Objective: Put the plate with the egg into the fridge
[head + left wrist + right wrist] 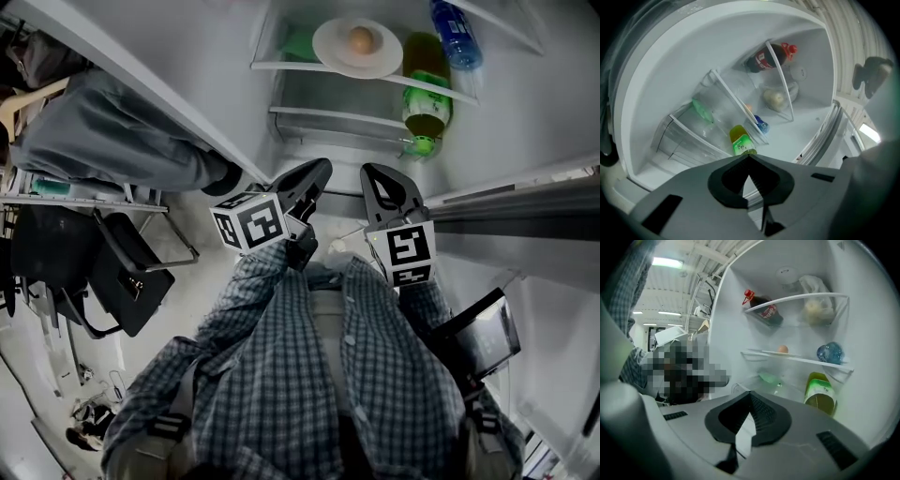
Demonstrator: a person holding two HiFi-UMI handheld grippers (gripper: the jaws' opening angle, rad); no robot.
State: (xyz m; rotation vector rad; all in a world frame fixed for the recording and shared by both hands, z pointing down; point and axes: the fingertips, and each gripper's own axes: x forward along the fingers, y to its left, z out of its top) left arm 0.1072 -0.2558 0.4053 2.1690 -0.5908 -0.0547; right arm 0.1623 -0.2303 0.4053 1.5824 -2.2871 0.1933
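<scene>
White plate [333, 53] well beyond left gripper [318, 174]

On the top shelf [797, 298] I see a red-capped cola bottle [761, 310] lying at the left end and a pale bagged lump [815, 310] at the right end. A blue water bottle [829, 353] lies at the right end of the middle shelf [806, 361]. Under that edge stands a green-labelled bottle [820, 394] of yellowish drink. Something green [769, 378] lies lower down. To my left, a black chair [131, 272] stands near a person in grey [103, 131].
</scene>
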